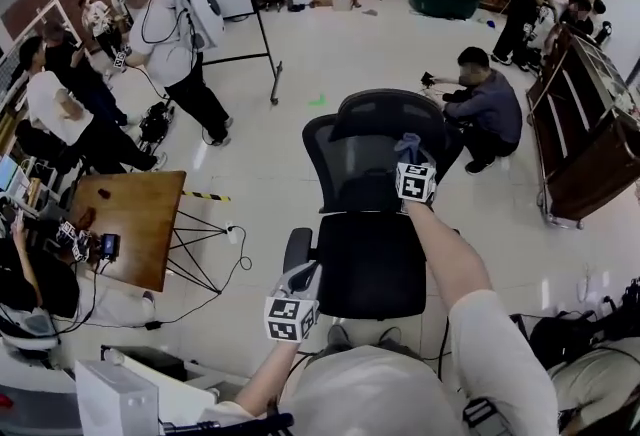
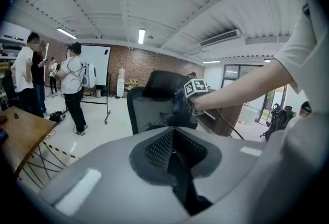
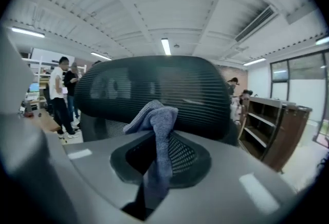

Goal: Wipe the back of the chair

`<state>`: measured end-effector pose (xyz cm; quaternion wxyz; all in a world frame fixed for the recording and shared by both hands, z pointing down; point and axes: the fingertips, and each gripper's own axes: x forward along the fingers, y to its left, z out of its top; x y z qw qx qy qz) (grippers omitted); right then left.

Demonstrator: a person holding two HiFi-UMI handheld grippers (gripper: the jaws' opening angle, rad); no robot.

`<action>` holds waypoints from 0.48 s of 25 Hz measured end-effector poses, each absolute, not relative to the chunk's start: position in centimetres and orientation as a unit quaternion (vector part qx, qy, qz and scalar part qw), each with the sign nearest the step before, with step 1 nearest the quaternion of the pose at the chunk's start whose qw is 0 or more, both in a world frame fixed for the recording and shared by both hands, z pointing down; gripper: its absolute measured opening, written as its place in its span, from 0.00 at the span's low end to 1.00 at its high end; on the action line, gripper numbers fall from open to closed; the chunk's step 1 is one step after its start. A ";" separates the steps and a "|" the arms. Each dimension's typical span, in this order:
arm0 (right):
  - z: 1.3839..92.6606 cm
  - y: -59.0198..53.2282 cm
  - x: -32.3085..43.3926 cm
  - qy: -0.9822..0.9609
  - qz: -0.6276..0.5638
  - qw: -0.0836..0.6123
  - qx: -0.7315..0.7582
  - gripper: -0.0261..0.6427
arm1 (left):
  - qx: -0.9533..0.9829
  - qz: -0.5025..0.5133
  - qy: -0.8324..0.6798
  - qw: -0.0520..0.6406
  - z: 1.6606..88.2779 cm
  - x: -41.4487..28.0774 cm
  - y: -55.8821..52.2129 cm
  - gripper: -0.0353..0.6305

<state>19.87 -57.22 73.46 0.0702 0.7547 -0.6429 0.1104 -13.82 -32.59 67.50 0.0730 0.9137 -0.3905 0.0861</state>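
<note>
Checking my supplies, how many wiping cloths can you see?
1: a grey-blue cloth pinched in the right claw, close by the chair's headrest. The left claw holds none; others may be hidden.

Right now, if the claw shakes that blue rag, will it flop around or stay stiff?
Probably floppy: the rag droops in folds from the right claw. It looks light, since one pinch holds it up. Pushed on the chair mesh, it would likely bunch and drag, not slide.

Bright ceiling strips, fisheye-warped edges
</note>
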 end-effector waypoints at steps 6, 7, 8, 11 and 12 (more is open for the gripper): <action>73.6 -53.7 26.5 -0.617 0.112 0.078 0.775 0.11 | 0.928 0.077 -0.359 0.060 65.6 -11.5 -34.1 0.19; 73.3 -53.9 25.9 -0.623 0.112 0.076 0.770 0.11 | 0.929 0.077 -0.356 0.061 65.5 -11.3 -34.3 0.19; 73.1 -54.1 24.8 -0.630 0.114 0.072 0.765 0.11 | 0.929 0.078 -0.356 0.062 65.4 -11.2 -34.5 0.19; 73.8 -55.3 18.6 -0.665 0.117 0.074 0.734 0.11 | 0.927 0.078 -0.363 0.062 65.4 -11.6 -34.6 0.19; 74.4 -56.1 15.5 -0.684 0.115 0.079 0.716 0.11 | 0.925 0.079 -0.366 0.062 65.5 -11.6 -34.6 0.19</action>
